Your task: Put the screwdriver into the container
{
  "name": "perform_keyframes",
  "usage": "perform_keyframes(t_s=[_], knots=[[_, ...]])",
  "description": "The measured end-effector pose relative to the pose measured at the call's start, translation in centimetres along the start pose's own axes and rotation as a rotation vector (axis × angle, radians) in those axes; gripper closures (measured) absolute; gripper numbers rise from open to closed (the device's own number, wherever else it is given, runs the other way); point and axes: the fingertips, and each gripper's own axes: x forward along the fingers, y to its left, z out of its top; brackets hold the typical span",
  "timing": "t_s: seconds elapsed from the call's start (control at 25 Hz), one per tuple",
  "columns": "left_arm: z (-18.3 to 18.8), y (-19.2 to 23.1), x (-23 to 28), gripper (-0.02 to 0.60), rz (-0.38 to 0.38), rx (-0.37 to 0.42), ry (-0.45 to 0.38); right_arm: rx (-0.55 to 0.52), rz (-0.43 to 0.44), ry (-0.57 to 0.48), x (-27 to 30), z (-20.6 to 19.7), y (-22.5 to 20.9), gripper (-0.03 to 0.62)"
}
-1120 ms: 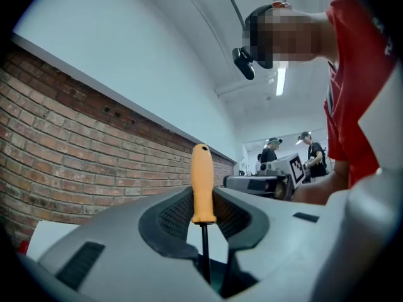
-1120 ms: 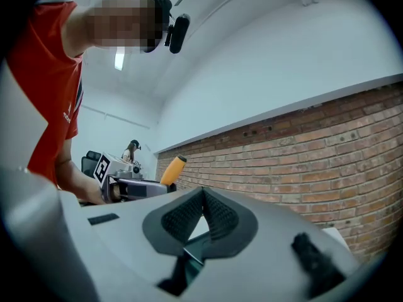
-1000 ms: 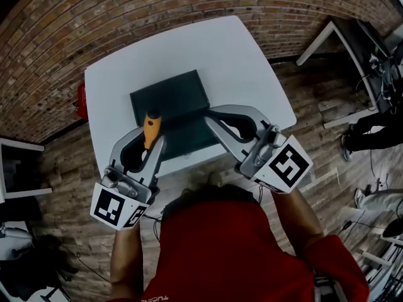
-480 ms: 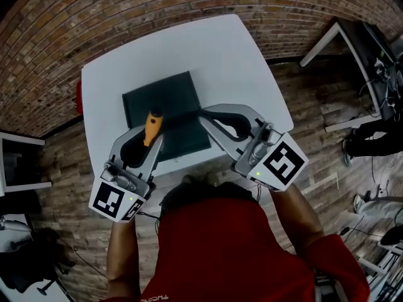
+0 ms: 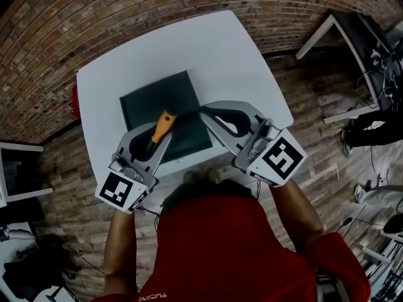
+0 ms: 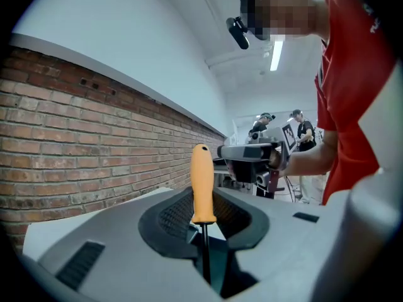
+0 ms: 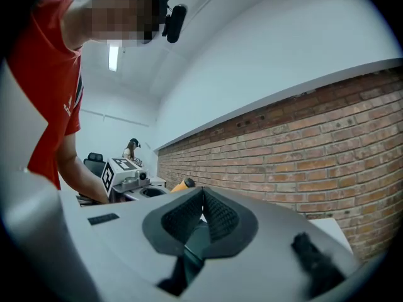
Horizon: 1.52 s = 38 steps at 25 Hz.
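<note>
Jaws of left gripper (image 6: 204, 226) pinching orange screwdriver (image 6: 202, 184), right gripper (image 7: 201, 209) jaws pressed together, over dark container (image 5: 157, 99)

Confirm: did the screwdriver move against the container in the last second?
Yes. The screwdriver, in the left claw, shifted right from the container left edge toward its middle, handle tilted right.

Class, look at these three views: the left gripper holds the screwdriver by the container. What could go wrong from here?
1. The left gripper pinches only the thin shaft of the orange-handled screwdriver. The handle stands free, so the tool may swivel or slip.
2. The handle hangs near one edge of the dark rectangular container. If released there, it could land on the white table.
3. The shut, empty right gripper sits close, so the two grippers could bump.
</note>
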Motion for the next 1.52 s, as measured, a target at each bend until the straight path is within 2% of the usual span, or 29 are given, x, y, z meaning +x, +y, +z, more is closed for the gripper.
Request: perform_keyframes(t_s=[0.52,1.16,1.52], knots=[[-4.6,-0.4,1.3,0.492,-0.095,0.041,0.143,0.034,-0.066,0.058,-0.2,-2.8,0.3,0.563],[-8.6,-0.6,3.0,0.492,-0.185,0.07,0.269,0.103,-0.129,0.065,-1.0,-3.5,0.0,0.563],[-10.4,-0.7,3.7,0.492,-0.212,0.075,0.328,0.103,-0.129,0.109,-0.5,-5.5,-0.4,0.563]])
